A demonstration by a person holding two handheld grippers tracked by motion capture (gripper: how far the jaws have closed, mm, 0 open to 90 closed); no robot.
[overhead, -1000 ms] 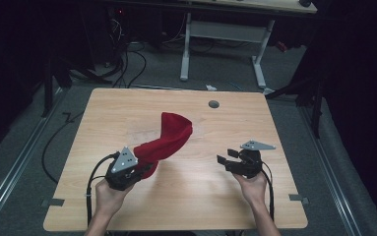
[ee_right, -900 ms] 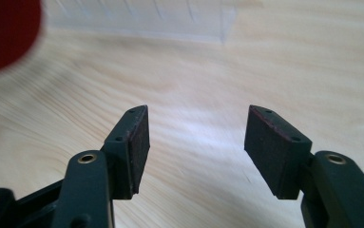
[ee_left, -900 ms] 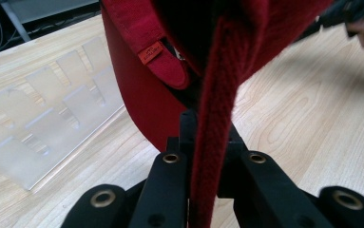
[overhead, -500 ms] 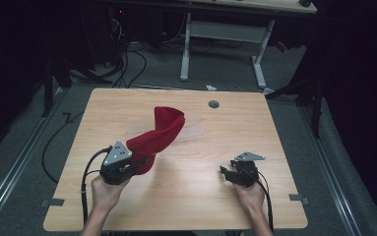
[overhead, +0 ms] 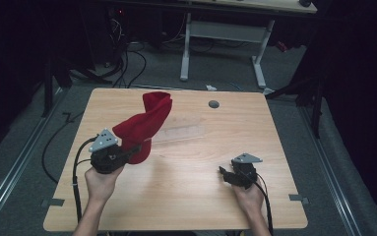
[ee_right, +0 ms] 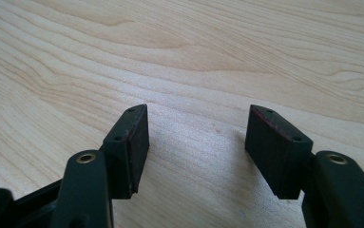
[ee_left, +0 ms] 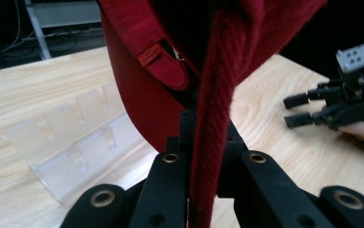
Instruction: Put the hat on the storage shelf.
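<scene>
Change since earlier frames: left gripper [overhead: 138, 149] has carried the red cloth item [overhead: 144, 125] toward the table's left side and lifted it higher; right gripper [overhead: 224, 173] has sunk to just above the table [overhead: 186, 206].
Left gripper state: jaws fully closed on a thick woven red edge [ee_left: 213, 142] of the cloth item, which runs straight up between them in the left gripper view.
Right gripper state: jaws wide apart with nothing between them; they have just been opening a little further. Bare wood grain lies between the two pads [ee_right: 132, 142].
Cloth item location: hanging in the air from the left gripper over the left half of the table, its upper part standing above the gripper, its lower part near the clear plastic rack [overhead: 178, 133].
Reason for hold: gripping the reinforced edge appears intended to let the fabric hang free and open out, so the empty right gripper can take a second point.
Reason for right gripper position: parked low and well apart from the cloth, apparently on standby.
Rack placement: lying flat at mid-table, just behind the cloth; purpose cannot be told.
Labels: a small red tab [ee_left: 150, 53] is sewn on the cloth's inner band; its lettering is too small to read.
Other markings: none legible on grippers or table.
</scene>
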